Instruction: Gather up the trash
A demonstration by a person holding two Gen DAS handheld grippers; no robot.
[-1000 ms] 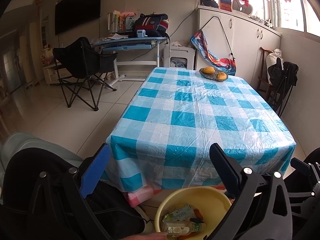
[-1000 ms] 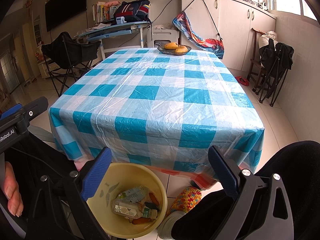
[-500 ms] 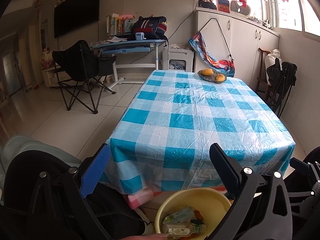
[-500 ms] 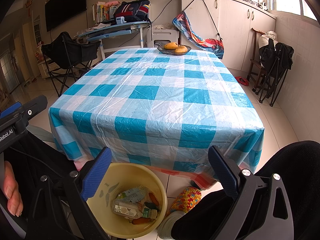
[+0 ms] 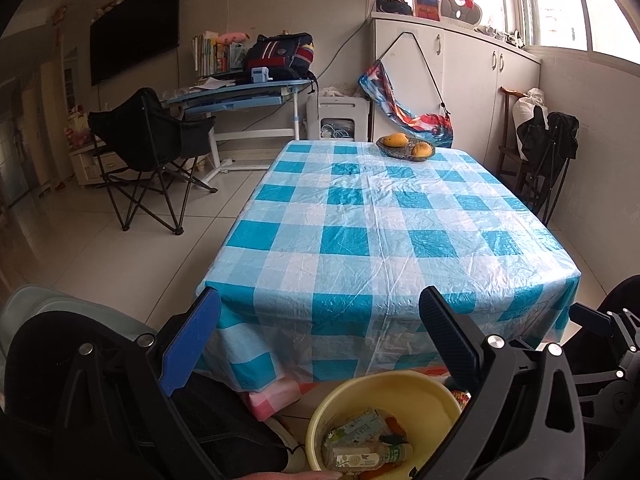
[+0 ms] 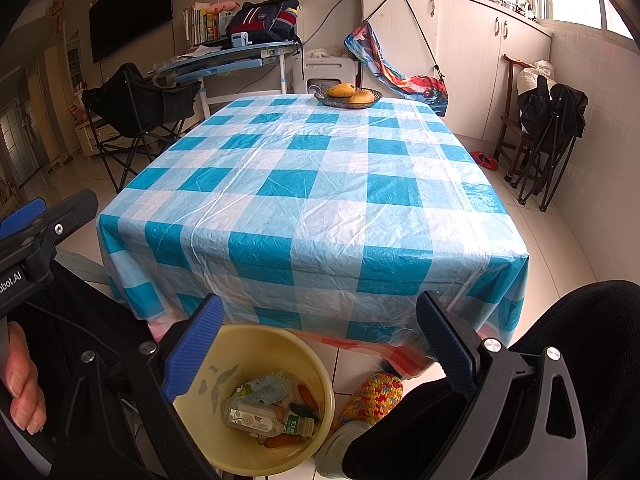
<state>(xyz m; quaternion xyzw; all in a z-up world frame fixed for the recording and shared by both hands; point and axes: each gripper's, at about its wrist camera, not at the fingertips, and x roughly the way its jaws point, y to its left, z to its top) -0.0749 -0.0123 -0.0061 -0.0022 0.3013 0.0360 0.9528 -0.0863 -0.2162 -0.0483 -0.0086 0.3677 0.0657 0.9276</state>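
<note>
Both grippers, left gripper point(image 5: 320, 334) and right gripper point(image 6: 320, 334), hold jaws wide apart and empty above the yellow basin point(image 6: 256, 400) on the floor, collected trash point(image 6: 268, 412) inside, bottle crosswise, nearer the right; tabletop point(image 6: 312, 200) bears only a fruit dish point(image 6: 348, 98).

Daylight is pouring in from the window point(image 5: 568, 8) at upper right, overexposing it. The plastic tablecloth point(image 5: 384, 232) is catching soft glare on its wrinkles. Fisheye distortion is bending both frames' edges, with dark vignetting filling the corners. The left side is looking dimmer.
</note>
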